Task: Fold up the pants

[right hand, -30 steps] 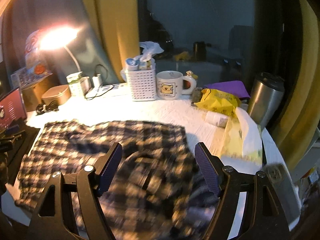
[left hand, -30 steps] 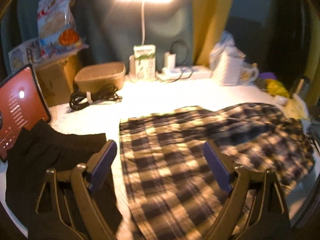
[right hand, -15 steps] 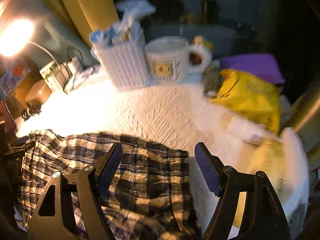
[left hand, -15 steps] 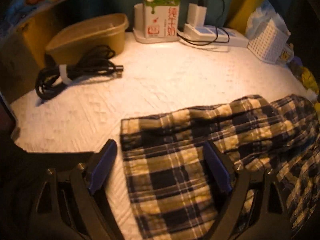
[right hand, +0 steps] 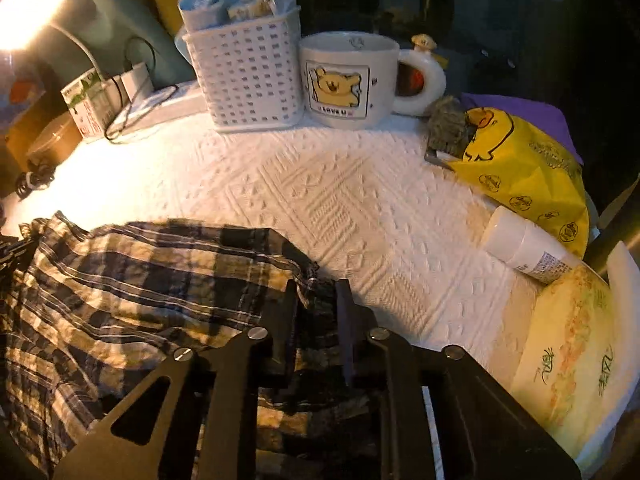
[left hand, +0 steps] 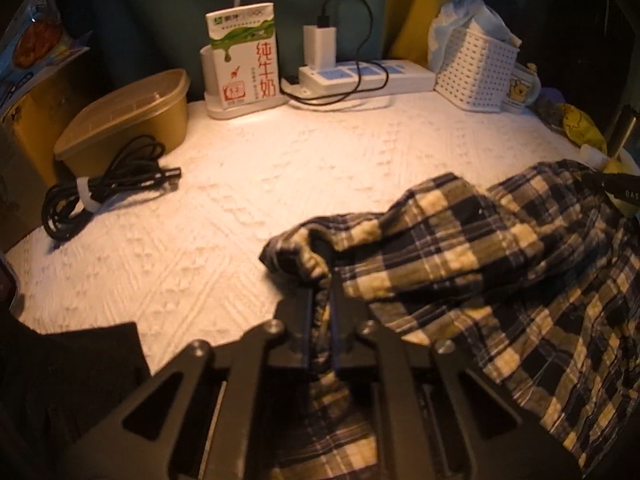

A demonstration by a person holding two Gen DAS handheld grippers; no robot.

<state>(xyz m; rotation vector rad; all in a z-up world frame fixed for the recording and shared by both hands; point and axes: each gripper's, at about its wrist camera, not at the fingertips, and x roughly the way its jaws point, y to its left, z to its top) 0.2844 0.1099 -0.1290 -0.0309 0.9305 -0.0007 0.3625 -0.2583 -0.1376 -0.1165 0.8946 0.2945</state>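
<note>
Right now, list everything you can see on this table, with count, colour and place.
plaid pants: 1, navy and cream, front, bunched
milk carton: 1, white-green, back
power strip: 1, white, back, charger plugged in
brown tub: 1, back left
coiled cable: 1, black, beside tub
basket: 1, white, back
bear mug: 1, white, beside basket
yellow bag: 1, right
white bottle: 1, right, lying
left gripper: jaws just closed on pants
right gripper: jaws just closed on pants

Bear mug (right hand: 347,80) beside white basket (right hand: 246,76)
</note>
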